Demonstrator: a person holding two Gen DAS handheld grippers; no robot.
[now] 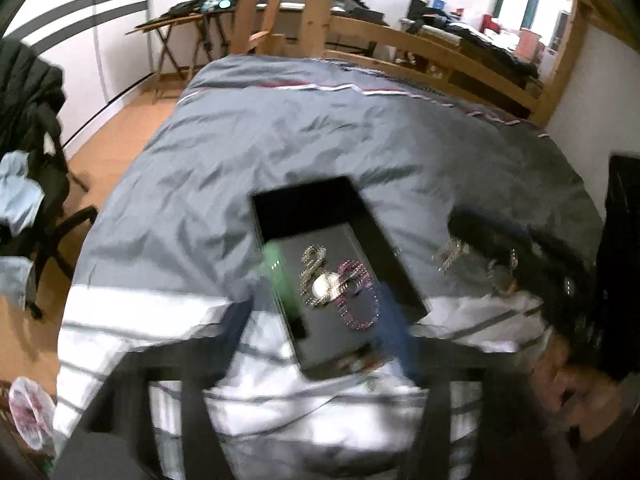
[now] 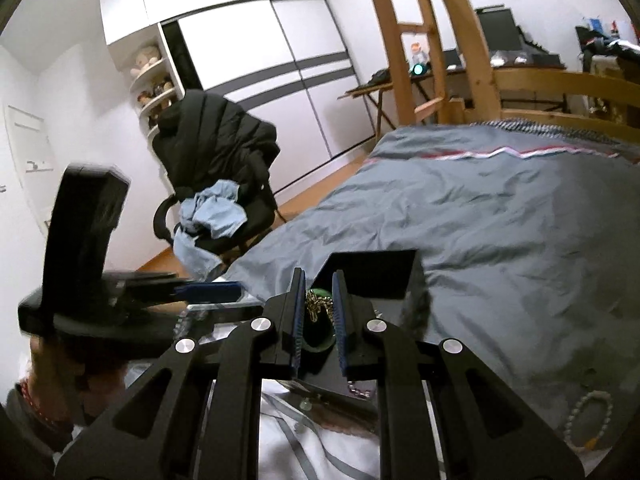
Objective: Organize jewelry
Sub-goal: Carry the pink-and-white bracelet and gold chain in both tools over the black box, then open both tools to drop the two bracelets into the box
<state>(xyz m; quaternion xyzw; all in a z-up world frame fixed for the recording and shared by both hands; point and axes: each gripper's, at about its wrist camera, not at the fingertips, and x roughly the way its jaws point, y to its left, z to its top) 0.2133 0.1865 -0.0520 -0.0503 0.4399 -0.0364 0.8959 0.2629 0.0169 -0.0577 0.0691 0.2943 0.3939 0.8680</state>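
Bed with grey quilted duvet (image 2: 500, 216), wooden ladder frame (image 2: 416, 40) behind. Black office chair (image 2: 216, 184) holds black jacket, light-blue cloth (image 2: 212, 212).

A home bedroom: a wooden bunk bed (image 1: 420, 46) with grey duvet (image 2: 500, 208), sliding wardrobe (image 2: 280, 76), jacket-draped chair (image 2: 216, 160).

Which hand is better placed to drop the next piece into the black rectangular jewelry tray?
Right. The right tool is shut on a gold chain close to the black rectangular jewelry tray, so it likely only needs to release there. The left tool hangs open and empty over it.
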